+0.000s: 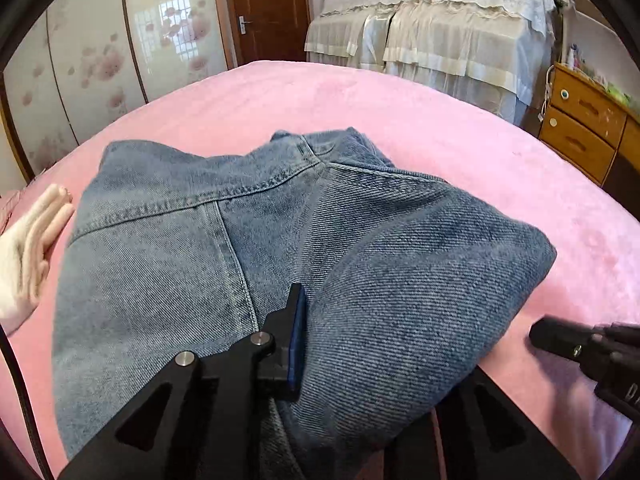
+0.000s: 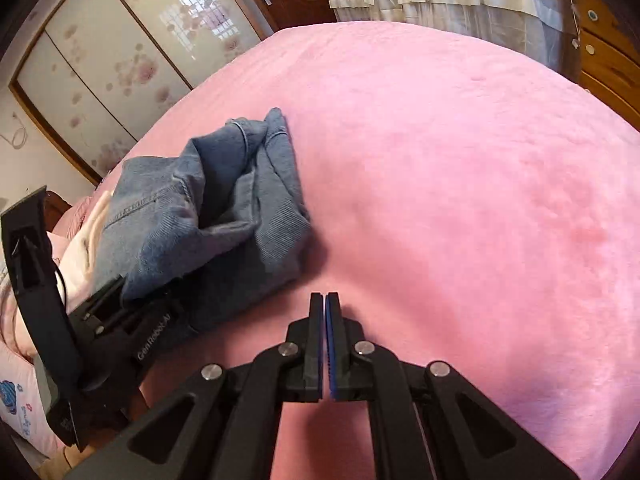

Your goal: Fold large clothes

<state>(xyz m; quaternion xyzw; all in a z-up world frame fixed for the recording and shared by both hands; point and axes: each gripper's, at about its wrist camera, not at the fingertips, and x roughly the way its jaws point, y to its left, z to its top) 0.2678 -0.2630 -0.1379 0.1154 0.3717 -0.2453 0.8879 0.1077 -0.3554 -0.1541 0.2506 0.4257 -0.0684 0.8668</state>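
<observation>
- Denim garment (image 1: 248,240): lies bunched and partly folded on the pink bed (image 1: 480,152), filling the centre of the left wrist view. In the right wrist view it sits at centre left, one thick fold doubled over the rest.
- Left gripper (image 1: 304,340): one black finger (image 1: 294,312) with a blue pad shows at lower centre; its partner is hidden under a denim fold. The fingers are clenched on that fold, the cloth draped over the tool.
- Right gripper (image 2: 324,300): seen at lower centre of its own view, fingers pressed together with nothing between them, over bare pink bed to the right of the garment.
- White cloth (image 1: 28,248): lies at the left edge of the frame, just beside the denim.
- Step in hand, as judged: one fold is being carried across by the left gripper; the bundle is not yet flat or squared.
- Next move, as judged: lay the held fold down and release it, while the right gripper opens and takes the loose edge nearest it to even the stack.
</observation>
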